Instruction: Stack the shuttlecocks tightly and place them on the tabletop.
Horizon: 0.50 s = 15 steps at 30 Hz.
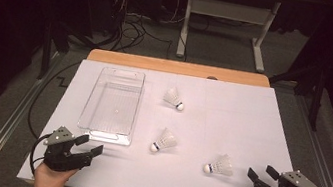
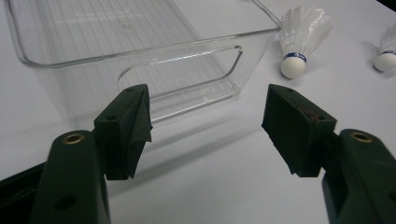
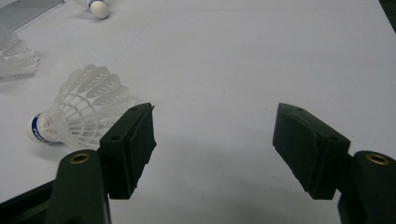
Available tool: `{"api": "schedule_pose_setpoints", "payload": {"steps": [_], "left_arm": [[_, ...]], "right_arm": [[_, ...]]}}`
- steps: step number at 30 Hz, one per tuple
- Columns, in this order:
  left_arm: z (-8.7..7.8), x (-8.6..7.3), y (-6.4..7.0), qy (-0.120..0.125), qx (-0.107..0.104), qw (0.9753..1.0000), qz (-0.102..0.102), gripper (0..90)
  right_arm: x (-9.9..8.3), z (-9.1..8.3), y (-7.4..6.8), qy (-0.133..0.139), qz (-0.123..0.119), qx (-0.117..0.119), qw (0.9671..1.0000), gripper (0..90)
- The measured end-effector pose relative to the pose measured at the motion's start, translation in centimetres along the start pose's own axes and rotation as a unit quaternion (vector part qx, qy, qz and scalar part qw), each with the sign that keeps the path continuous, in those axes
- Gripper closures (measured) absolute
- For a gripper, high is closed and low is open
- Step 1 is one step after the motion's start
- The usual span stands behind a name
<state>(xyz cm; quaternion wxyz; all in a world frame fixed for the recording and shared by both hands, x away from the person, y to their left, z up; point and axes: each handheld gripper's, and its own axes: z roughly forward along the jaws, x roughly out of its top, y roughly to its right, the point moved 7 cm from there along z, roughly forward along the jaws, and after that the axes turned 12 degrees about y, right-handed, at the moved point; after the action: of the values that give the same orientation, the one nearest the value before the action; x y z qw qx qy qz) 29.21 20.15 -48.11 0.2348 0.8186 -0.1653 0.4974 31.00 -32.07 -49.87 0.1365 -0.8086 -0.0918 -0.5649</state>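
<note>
Surface [image 1: 248, 137]: white covering, tan wood edge at the far side. Bin [image 1: 113, 105]: clear plastic, fine ribbed lines on the floor. Three shuttlecocks [image 1: 220, 166], [image 1: 164, 140], [image 1: 174, 98]: white feathers, white cork, blue band. Both tongs [image 1: 88, 145], [image 1: 260, 174]: black, grey top plates.

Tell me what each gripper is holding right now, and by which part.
Nothing. The left gripper and the right gripper both stand open with bare table between their jaws; the nearest shuttlecock lies untouched on the table.
</note>
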Motion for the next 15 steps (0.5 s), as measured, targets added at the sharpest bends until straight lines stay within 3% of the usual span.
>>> {"api": "schedule_pose_setpoints", "payload": {"steps": [15], "left_arm": [[1.1,0.8,1.7,-0.009,-0.023,0.9995,0.018,36.4]], "right_arm": [[0.0,0.0,0.0,0.000,-0.001,0.000,1.0000,30.2]]}}
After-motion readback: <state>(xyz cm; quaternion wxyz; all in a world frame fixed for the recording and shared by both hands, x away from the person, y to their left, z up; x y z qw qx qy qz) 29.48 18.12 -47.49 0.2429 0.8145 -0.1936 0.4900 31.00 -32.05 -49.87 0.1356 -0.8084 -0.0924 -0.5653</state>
